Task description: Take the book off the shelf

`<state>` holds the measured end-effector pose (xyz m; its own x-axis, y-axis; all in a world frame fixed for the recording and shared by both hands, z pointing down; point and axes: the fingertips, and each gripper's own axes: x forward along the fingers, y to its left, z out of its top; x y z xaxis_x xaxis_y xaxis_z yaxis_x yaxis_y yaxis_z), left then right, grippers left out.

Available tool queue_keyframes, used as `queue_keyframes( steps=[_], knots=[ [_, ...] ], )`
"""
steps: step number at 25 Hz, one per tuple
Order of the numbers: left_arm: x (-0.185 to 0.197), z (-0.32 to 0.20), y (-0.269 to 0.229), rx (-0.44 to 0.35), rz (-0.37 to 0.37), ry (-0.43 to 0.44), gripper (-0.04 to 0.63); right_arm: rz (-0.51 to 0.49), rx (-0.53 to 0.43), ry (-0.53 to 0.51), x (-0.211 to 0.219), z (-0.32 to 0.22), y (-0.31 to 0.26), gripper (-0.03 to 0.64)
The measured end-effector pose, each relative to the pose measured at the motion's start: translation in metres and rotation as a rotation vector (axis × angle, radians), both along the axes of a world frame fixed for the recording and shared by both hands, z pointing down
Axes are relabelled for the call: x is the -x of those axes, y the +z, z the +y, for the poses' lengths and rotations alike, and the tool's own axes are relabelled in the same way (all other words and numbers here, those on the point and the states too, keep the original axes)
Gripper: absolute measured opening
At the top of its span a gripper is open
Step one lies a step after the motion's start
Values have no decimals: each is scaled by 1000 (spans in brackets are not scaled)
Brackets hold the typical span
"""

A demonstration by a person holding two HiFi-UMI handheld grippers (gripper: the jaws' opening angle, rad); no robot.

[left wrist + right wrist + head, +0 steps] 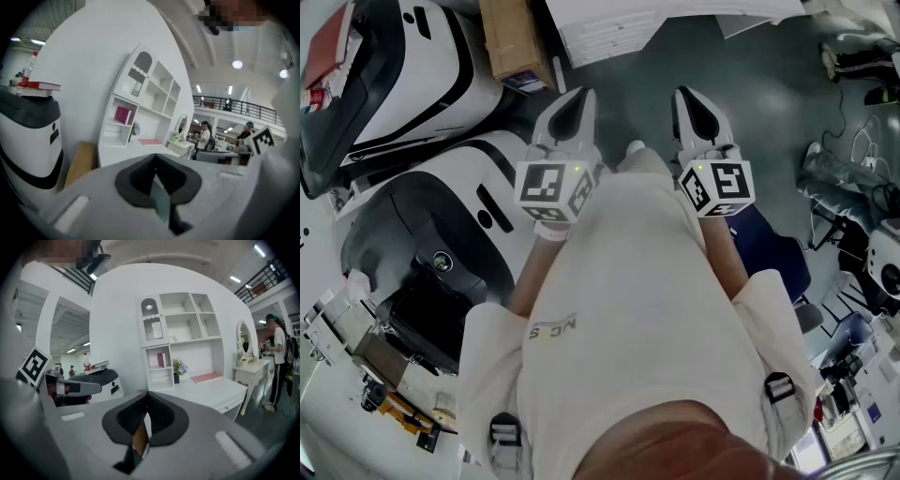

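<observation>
A magenta book [161,359] stands upright in a lower cubby of the white shelf unit [180,329], far ahead of both grippers; the left gripper view shows the book [123,115] too. A flat pink book [206,377] lies on the white desk below. My left gripper [572,101] and right gripper [691,101] are held side by side in front of the person's chest, well short of the shelf. Both point slightly downward. The left gripper's [154,158] jaws are shut with nothing between them. The right gripper's [147,394] jaws also meet at the tip, empty.
White rounded machines [422,216] stand at the left, with red books [40,86] stacked on one. A cardboard box [514,42] lies on the floor ahead. A flower pot [177,369] sits on the desk. A dressing table [251,369] and a person with a backpack [280,357] are at the right.
</observation>
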<state>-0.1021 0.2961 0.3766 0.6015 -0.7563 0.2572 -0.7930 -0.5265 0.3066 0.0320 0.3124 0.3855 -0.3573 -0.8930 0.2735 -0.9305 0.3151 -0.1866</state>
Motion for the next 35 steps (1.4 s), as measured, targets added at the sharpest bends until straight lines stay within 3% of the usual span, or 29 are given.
queue_keyframes(
  steps=[6,11,17,22,26,35],
  knots=[
    [-33,19,0,-4,-51,11,0,22,-39,-47,-23,16,-11,-2],
    [-53,30,-8,-3,-72,-27,0,-95,-35,-102,-44,29,-16,-3],
    [-87,31,-22,-28,-95,-56,0,-114,-48,-89,-97,28,-23,-3],
    [-116,30,-16,-20,-85,-80,0,-141,-43,-194,-110,33,-15,-3],
    [-141,32,-9,0,-105,-64,0,-145,-52,-197,-126,34,-10,-3],
    [-143,-49,-4,-10,-81,-69,0,-144,-38,-182,-135,-44,-2,-3]
  ],
)
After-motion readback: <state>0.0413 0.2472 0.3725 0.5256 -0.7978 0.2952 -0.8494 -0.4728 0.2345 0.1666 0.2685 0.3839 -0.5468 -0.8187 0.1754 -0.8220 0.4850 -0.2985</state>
